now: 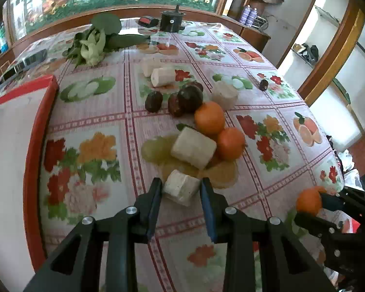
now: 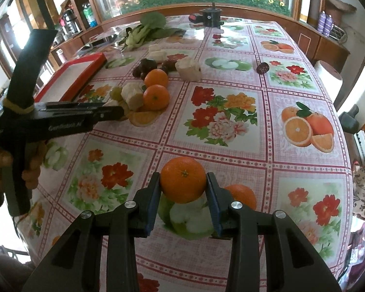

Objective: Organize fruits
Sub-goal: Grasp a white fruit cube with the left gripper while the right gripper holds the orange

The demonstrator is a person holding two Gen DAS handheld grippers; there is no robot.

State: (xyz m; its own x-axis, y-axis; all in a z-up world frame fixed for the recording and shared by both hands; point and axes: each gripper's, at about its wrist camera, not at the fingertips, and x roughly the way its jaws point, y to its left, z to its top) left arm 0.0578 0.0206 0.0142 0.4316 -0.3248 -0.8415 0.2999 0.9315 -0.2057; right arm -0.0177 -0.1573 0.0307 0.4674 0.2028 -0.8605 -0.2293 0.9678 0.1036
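we have the left gripper (image 1: 181, 189) down at the table, its 2 blue pads on either side of a pale cut chunk (image 1: 181, 190) that looks like peeled cane or root; the pads sit right against its sides, so we call it grasping the chunk, which rests on the flowered tablecloth (image 1: 97, 121). just beyond it lies a bigger pale chunk (image 1: 193, 147), touching 2 oranges (image 1: 209, 117) stacked close behind. past those we see a cluster of dark round fruits (image 1: 189, 97), then 3 more pale chunks (image 1: 161, 75) further up the cloth. 1 small dark fruit (image 1: 263, 84) sits alone, well apart to the right. a red-rimmed tray (image 1: 36, 146) runs along the left edge, and leafy greens (image 1: 95, 41) lie at the far end beside a black pot (image 1: 171, 20).

on the other side, the right gripper (image 2: 182, 185) is clenched on an orange (image 2: 183, 179), both pads pressing its flanks, held over the cloth. a hand (image 2: 32, 168) shows on the left gripper's handle.
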